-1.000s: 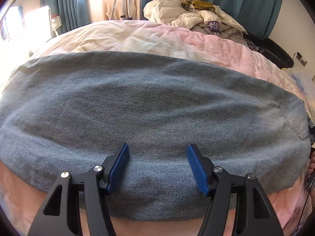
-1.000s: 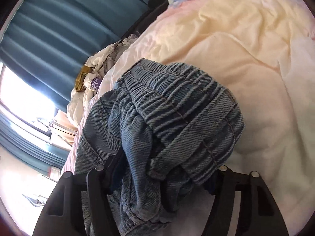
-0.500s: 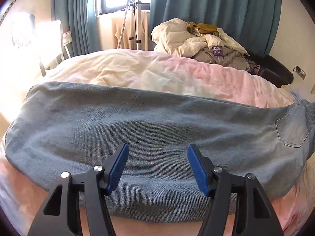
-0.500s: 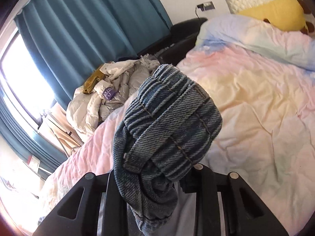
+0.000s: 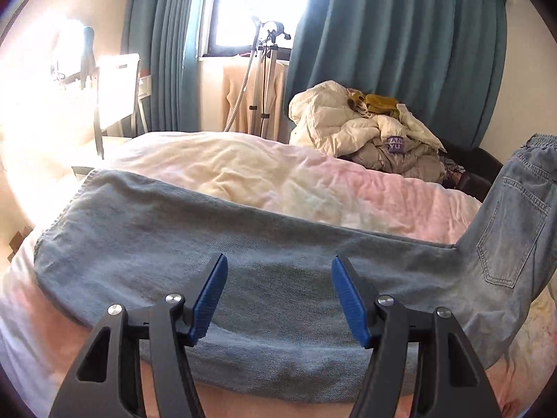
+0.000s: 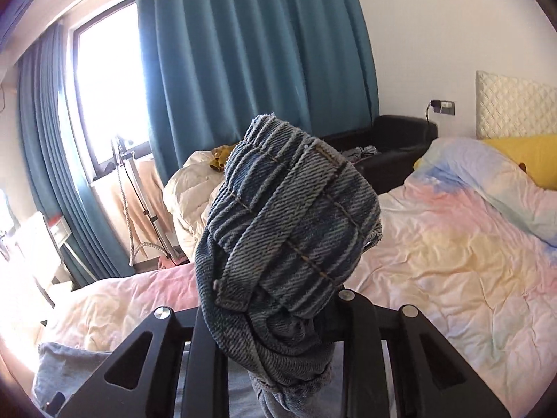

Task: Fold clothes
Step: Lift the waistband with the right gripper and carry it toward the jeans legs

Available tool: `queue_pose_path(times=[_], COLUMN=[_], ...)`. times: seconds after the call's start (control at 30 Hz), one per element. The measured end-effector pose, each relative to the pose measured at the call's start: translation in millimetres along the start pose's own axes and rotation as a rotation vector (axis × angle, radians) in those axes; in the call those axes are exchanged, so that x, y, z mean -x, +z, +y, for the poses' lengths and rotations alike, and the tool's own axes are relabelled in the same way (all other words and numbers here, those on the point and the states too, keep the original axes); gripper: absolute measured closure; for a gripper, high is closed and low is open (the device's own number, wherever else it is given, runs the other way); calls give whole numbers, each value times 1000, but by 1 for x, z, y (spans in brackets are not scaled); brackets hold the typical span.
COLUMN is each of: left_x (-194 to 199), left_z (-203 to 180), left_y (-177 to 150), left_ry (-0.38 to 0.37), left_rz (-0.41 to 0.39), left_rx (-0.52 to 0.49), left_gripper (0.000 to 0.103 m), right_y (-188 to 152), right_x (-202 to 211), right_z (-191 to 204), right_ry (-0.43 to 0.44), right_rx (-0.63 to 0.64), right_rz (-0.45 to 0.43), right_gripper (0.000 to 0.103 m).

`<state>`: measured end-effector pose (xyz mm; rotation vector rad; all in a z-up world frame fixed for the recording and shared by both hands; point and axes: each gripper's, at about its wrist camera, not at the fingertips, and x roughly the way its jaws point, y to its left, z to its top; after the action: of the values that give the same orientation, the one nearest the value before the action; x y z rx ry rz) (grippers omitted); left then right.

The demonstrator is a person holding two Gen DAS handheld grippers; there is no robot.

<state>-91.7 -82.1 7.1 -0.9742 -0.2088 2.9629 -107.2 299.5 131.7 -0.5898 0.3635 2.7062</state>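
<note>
Jeans lay across the near edge of the bed, waistband end lifted.

The bed (image 5: pixel 278 174) stretched bare beyond the jeans (image 5: pixel 243 264), their legs flat along its front edge. The right gripper (image 6: pixel 278 317) was clamped on the bunched waistband; the left gripper (image 5: pixel 278 296) hovered above the denim, jaws wide apart, holding nothing.

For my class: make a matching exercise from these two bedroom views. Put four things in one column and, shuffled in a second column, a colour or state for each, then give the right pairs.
Things
1. jeans
2. left gripper
3. pillow
4. curtains

Colour or state
A. yellow, at the headboard
B. teal, hanging by the window
C. open, holding nothing
D. waistband bunched and clamped in the right gripper, legs lying on the bed

Pairs: 1-D, 2-C, 3-A, 4-B
</note>
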Motion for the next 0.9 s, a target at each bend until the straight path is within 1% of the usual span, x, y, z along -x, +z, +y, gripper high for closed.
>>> queue_pose_path(times=[0.07,0.13,0.23,0.27,0.37,0.47,0.53,0.6,0.67,0.73,0.87,0.9], left_x=[8,14,22,23,26,25,22,18,13,9,6,5], left_z=[5,11,20,25,39,51,54,57,58,59,57,56], left_y=[4,8,14,16,19,19,18,16,15,14,14,14], left_ry=[17,5,-5,-20,-56,-55,-44,-29,-34,-46,-49,-54], left_rz=[-39,-63,-93,-98,-109,-116,-111,-108,-92,-80,-76,-75], left_rx=[10,25,51,70,129,168,171,180,190,197,187,188], left_gripper=[39,39,39,39,39,39,39,39,39,39,39,39], right_y=[-7,-17,-41,-49,-84,-129,-162,-197,-234,-265,-295,-298], right_x=[3,4,7,8,6,6,0,-8,-14,-18,-22,-24], right_z=[25,48,86,98,135,172,191,208,224,233,239,238], right_ry=[-3,-3,-14,-18,-18,-11,3,18,32,34,34,43], right_rx=[46,91,187,219,353,483,551,625,709,795,889,899], right_rz=[-13,-25,-46,-53,-70,-76,-52,-21,10,12,2,10], right_gripper=[82,83,84,84,85,85,86,86,86,86,86,85])
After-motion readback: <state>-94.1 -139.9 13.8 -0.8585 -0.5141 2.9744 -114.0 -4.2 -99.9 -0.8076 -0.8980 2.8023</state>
